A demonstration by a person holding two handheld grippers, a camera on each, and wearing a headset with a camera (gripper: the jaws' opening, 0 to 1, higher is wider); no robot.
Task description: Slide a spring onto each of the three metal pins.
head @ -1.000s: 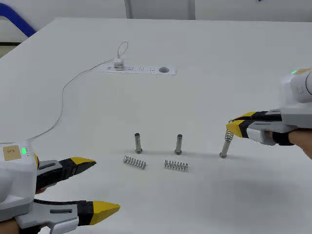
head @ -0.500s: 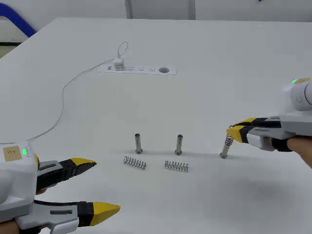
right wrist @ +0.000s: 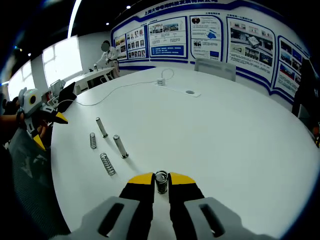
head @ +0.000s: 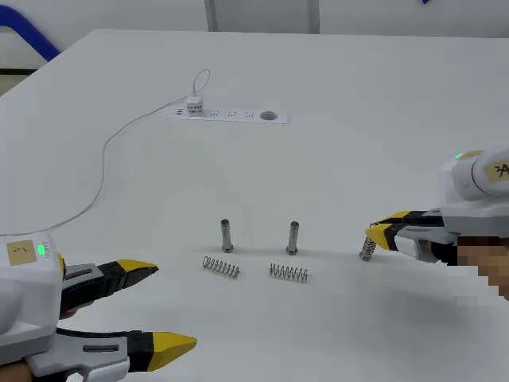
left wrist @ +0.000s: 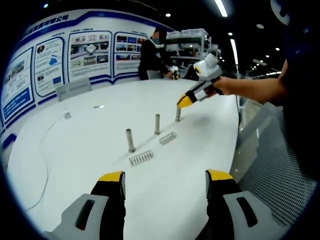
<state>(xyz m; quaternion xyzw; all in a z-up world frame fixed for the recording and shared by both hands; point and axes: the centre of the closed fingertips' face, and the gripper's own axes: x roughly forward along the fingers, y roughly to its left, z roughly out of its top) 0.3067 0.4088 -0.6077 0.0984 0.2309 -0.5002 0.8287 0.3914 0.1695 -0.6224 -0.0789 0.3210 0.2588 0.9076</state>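
Grippers come first in the head view. The left gripper (head: 175, 306) sits level at the near left corner of the white table (head: 358, 95), its yellow-tipped jaws wide apart with nothing between them, aimed at the row of parts. The right gripper (head: 374, 232) reaches in level from the right edge, its tips pinched on the third spring (head: 368, 248). That spring is threaded over the third pin (head: 364, 255), its long axis standing and leaning slightly. The left pin (head: 227, 236) and the middle pin (head: 293, 238) stand upright and bare. The left spring (head: 220, 267) and the middle spring (head: 288, 273) lie flat just in front of them, apart from them, with their long axes running along the near edge. A power strip (head: 231, 114) with a white cable (head: 103, 159) lies toward the far edge. In the left gripper view the gripper's own jaws rise well apart and empty, and the pins recede in a line to the other gripper, which is held in a person's hand (left wrist: 220, 86). In the right gripper view the jaws stand nearly together, clamping the third spring's top coils, with the pin's end showing inside. The two bare pins and the flat springs lie off to the left.
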